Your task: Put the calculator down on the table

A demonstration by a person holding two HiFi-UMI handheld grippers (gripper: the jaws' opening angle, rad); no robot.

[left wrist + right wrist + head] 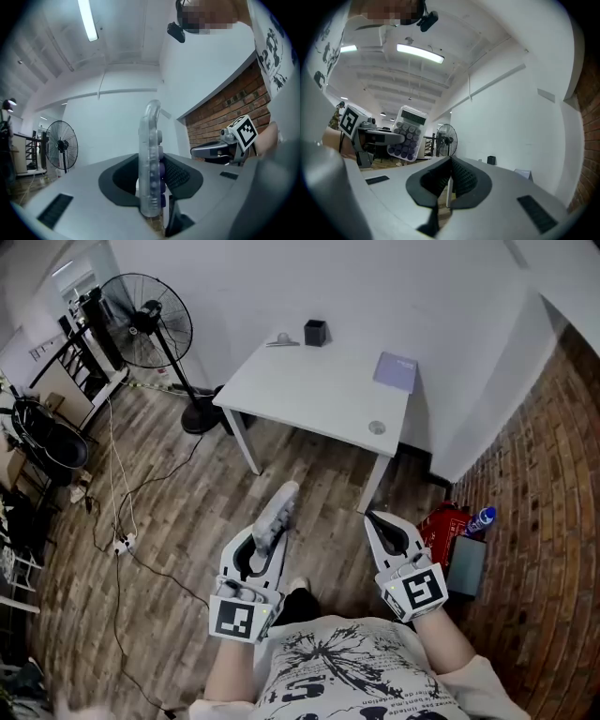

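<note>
Status: the calculator [277, 514] was held clamped edge-on between the jaws of the left gripper [270, 538]. Most of it stuck out past the jaw tips, and its key face was turned toward the right gripper [379, 524]. A clear-white body, a display and rows of purple-grey round keys were seen from the right gripper view.

Both grippers were held level over the wood floor [187, 521], near each other but apart. The right gripper's jaws were closed together with nothing between them.

The calculator was kept in the air, well short of the white desk [309, 395] and not touching it.

Noted on the desk:
- a black cup [315, 332] at the far edge
- a small pale item [280, 339] just beside the cup
- a purple pad [396, 371] at the right end
- a small round disc [377, 427] near the front right corner

A standing fan [145, 322] was placed left of the desk. A power strip [122, 543] with cable was laid on the floor at left. A red item [441, 526] and a blue bottle [481, 518] were seen by the brick wall [553, 484] at right.
</note>
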